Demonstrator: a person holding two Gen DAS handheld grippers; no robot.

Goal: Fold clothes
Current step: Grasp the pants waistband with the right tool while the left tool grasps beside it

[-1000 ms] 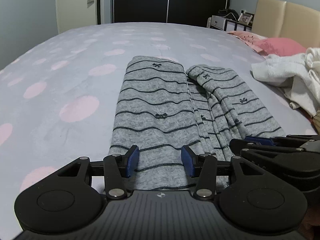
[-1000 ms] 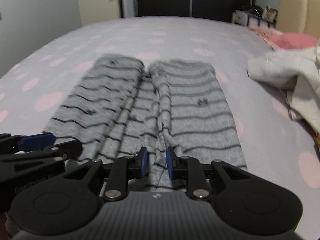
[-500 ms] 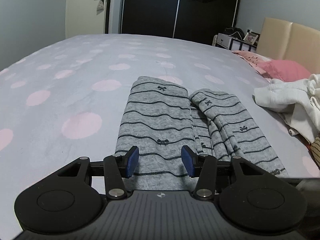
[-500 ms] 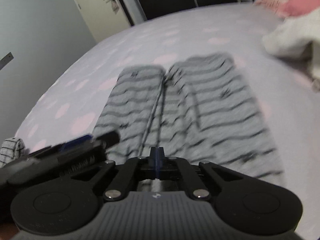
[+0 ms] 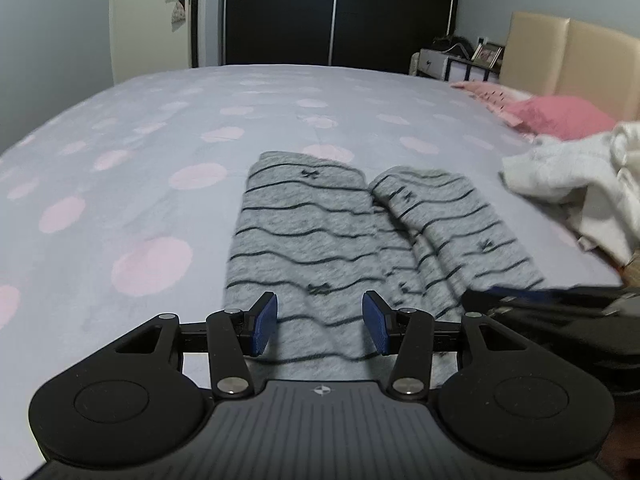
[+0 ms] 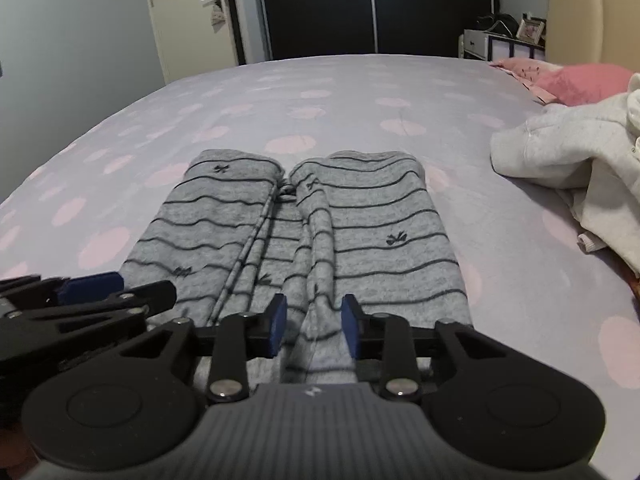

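Grey striped garment [image 6: 296, 240] is lying folded lengthwise at frame centre on the bed [image 6: 360, 92], awaiting a cross-fold; left claw [image 5: 319, 326] is hovering spread, right claw [image 6: 314, 330] is opening over its near hem, gripping nothing.

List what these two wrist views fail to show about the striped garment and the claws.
- Near hem of the grey striped garment: hidden in both views by the claw bodies.
- Whether the right claw, its jaws opening, touches the fabric: not clear in the right wrist view.
- Left claw: jaws apart above the cloth; contact unclear.
- Garment type: folded, undeterminable.
- White clothes pile: cut off by the right edge.
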